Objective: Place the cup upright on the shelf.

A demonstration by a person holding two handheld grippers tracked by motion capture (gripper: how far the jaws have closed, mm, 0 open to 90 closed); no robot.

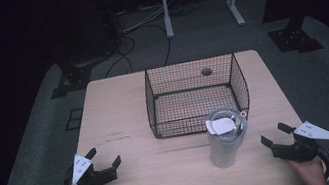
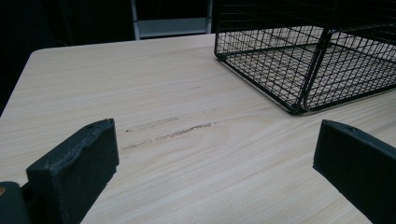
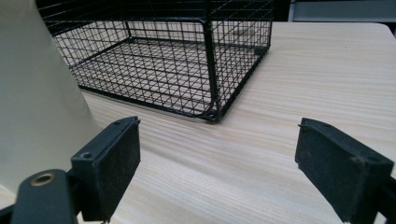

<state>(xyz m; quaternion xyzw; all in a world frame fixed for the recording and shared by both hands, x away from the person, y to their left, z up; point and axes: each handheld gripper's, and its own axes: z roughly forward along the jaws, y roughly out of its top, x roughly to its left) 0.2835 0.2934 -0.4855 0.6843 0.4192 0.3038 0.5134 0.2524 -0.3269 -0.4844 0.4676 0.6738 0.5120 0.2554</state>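
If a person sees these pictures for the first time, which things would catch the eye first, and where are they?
The black wire basket stands out first, at the middle of the pale wooden table, toward its far edge. Just in front of its near right corner stands a tall white tumbler with a lid, upright. The left gripper and the right gripper rest near the table's front corners, both with jaws wide apart and holding nothing.

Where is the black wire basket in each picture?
High view: the wire basket sits mid-table, behind the pale tumbler.
Left gripper view: its corner fills the upper right.
Right gripper view: it spans the upper left and middle.
Shared landmark: the wooden table.
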